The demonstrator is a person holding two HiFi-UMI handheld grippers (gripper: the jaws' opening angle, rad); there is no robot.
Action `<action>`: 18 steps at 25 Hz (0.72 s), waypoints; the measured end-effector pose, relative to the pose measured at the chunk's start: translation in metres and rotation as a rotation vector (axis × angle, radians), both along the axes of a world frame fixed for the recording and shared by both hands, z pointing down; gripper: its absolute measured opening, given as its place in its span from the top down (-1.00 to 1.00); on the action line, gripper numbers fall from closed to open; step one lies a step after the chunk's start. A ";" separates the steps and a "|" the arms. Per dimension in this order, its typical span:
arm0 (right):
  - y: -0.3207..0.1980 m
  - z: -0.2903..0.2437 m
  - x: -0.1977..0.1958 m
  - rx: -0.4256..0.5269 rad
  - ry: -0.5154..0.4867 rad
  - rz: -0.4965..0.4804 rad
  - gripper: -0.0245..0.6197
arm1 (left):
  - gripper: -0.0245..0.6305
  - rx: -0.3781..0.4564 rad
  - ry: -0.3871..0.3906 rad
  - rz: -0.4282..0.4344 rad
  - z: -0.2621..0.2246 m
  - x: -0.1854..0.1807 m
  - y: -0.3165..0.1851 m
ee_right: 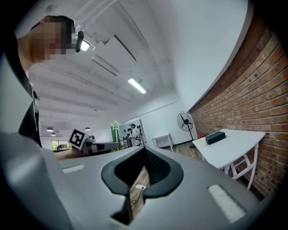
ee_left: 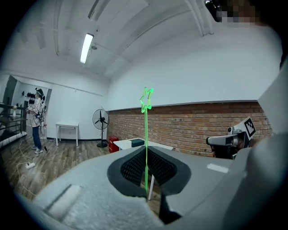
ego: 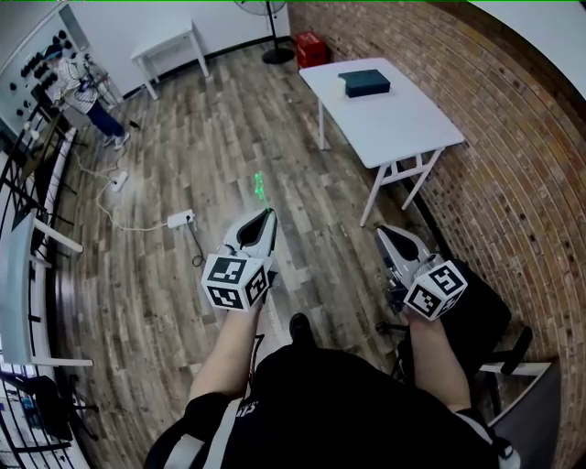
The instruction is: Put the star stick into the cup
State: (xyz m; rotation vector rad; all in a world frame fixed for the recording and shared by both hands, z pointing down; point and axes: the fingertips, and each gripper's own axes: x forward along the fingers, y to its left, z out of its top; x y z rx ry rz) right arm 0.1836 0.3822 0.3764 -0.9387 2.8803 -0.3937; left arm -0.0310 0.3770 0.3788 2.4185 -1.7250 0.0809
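A thin green star stick (ee_left: 146,130) stands upright between the jaws of my left gripper (ee_left: 146,152), which is shut on its lower part. The star (ee_left: 146,99) tops it, well above the jaws. In the head view the left gripper (ego: 268,214) is held over the wooden floor, with the blurred green star stick (ego: 259,186) jutting forward from its tip. My right gripper (ego: 383,231) is held beside it to the right, shut with nothing between its jaws (ee_right: 145,152). The right gripper view shows the star (ee_right: 115,126) at its left. No cup shows in any view.
A white folding table (ego: 394,124) with a dark box (ego: 364,82) stands ahead against the brick wall. Beyond it are a red box (ego: 311,48) and a standing fan (ego: 271,27). A small white table (ego: 169,46), a person (ego: 87,96) and a floor power strip (ego: 180,219) lie to the left.
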 end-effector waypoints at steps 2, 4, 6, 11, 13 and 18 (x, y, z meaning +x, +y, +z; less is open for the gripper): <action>-0.018 -0.001 -0.016 0.004 0.010 -0.006 0.92 | 0.89 0.003 0.001 0.003 0.001 -0.014 -0.017; -0.035 -0.004 -0.035 0.004 0.011 -0.007 0.92 | 0.89 0.004 0.011 0.001 0.001 -0.032 -0.035; -0.048 -0.006 -0.054 0.003 0.017 -0.010 0.92 | 0.89 0.004 0.017 0.005 0.002 -0.049 -0.051; -0.070 -0.008 -0.086 -0.002 0.019 0.007 0.92 | 0.89 0.020 0.041 0.032 -0.001 -0.082 -0.078; -0.076 -0.008 -0.094 -0.002 0.022 0.016 0.92 | 0.89 0.030 0.043 0.046 -0.002 -0.092 -0.084; -0.089 -0.001 -0.121 -0.018 0.025 0.002 0.92 | 0.89 0.032 0.059 0.048 0.001 -0.113 -0.098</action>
